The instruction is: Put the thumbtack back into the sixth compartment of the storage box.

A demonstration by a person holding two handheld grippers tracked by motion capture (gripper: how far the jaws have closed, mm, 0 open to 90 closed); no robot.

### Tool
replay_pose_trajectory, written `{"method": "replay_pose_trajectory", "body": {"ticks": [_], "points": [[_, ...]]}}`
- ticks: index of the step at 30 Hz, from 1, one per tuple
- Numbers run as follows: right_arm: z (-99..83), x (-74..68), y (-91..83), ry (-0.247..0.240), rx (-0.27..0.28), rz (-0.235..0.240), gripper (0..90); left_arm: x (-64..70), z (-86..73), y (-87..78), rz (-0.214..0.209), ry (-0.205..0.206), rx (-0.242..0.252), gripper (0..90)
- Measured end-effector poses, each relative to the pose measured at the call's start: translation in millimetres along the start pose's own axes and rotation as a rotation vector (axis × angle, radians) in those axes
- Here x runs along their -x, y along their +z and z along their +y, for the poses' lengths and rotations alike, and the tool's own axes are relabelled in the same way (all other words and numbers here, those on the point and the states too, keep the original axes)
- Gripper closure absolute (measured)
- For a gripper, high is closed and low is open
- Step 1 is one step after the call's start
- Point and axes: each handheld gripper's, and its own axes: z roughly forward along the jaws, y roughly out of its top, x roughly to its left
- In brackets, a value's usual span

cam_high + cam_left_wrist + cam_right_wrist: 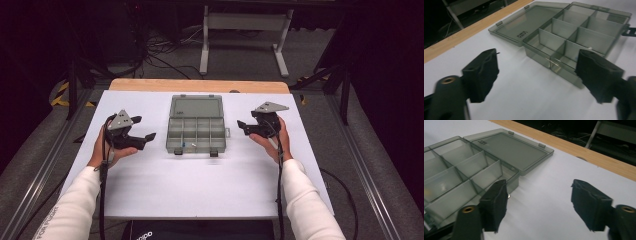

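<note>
Spread claws (143, 139) flanking compartment box (196, 134), lid (195, 106) seemingly rearward

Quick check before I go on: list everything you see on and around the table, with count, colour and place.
Translucent grey plastic compartment box: one, lid open and lying flat behind it, centre of the table.
Small items in the box: a few, whitish and blue, front-left compartment; too small to identify.
White sheet: one, covering the tabletop.
Wooden table edge: one, light brown, far side.
White metal stand: one, on the floor beyond the table.
Black cables: several, floor at back left.
Left tool: one, black, open, left of the box.
Right tool: one, black, open, right of the box.
White sleeves: two, bottom.
</note>
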Motion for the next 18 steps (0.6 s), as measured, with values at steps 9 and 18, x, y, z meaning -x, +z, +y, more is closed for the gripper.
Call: {"method": "replay_pose_trajectory", "body": {"ticks": [9, 18], "points": [[17.3, 1.6, 29.8, -0.022, -0.064, 0.026, 84.7, -25.6, 17.6, 33.5, 0.003, -0.035, -0.072, 55.2], [30.5, 4.5, 56.7, -0.044, -0.129, 0.025, 90.0, -41.4, 20.8, 67.5, -0.01, -0.077, -0.15, 89.0]]}}
